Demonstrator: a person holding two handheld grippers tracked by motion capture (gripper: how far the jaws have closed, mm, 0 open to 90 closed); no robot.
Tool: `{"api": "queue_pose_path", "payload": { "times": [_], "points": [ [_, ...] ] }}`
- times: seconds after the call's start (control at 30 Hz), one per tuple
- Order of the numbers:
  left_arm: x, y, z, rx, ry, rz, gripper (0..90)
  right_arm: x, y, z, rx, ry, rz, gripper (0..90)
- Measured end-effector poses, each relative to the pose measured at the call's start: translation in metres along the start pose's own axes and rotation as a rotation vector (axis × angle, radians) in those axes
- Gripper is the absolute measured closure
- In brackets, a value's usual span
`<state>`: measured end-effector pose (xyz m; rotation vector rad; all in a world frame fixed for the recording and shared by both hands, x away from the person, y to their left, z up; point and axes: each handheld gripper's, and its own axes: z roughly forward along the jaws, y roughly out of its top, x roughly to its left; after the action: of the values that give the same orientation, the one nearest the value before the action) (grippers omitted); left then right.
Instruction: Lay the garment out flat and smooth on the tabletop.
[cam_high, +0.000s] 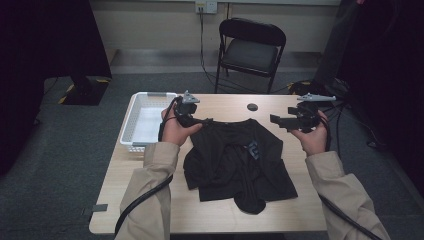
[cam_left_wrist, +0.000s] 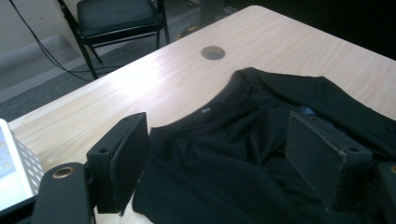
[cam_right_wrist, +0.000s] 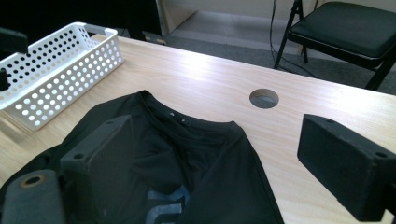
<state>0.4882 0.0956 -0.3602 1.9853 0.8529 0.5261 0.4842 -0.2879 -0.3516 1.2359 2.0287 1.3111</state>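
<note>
1. Nearest the person's edge of the tabletop (cam_high: 150, 202), 2 sleeved forearms come in, and a bare strip of wood runs along that edge below the garment.
2. The black T-shirt (cam_high: 240, 162) lies in the middle of the tabletop, collar toward the far edge. It is rumpled, with its lower part bunched and a fold drooping toward the near edge, so I judge that any smoothing or folding is barely begun and nearly all of it is left.
3. The left gripper (cam_high: 192, 120) sits at the shirt's far-left shoulder. In the left gripper view its fingers (cam_left_wrist: 123, 158) stand wide apart with cloth lying below and between them, not pinched.
4. The right gripper (cam_high: 280, 121) hovers off the shirt's far-right shoulder, over bare wood. Its fingers (cam_right_wrist: 348, 163) are spread too, holding nothing.
5. Both sets of fingers are free, so a fresh grip on the shoulders or collar (cam_right_wrist: 180, 119) looks like the next need.
6. The white basket (cam_high: 135, 117) stands at the far-left corner, just beside the left hand; room there is tight.
7. The right side of the tabletop is open toward its right edge, giving more room to spread a sleeve.
8. A round cable hole (cam_high: 252, 106) sits near the far edge, just beyond the collar.
9. Past the far edge, a folding chair (cam_high: 250, 50) stands well apart.
</note>
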Motion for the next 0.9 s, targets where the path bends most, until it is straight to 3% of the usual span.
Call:
{"api": "queue_pose_path", "payload": {
  "times": [0.23, 0.4, 0.9],
  "points": [
    [-0.016, -0.016, -0.015, -0.025, -0.021, 0.008, 16.1, 0.009, -0.015, -0.02, -0.025, 0.012, 0.004, 9.2],
    [-0.025, -0.028, -0.02, -0.031, -0.05, 0.025, 14.7, 0.018, -0.028, -0.031, -0.028, 0.006, -0.037, 8.4],
    [-0.049, -0.073, -0.028, -0.015, -0.098, 0.043, 14.7, 0.036, -0.078, -0.035, 0.019, 0.034, -0.092, 7.9]
  ]
}}
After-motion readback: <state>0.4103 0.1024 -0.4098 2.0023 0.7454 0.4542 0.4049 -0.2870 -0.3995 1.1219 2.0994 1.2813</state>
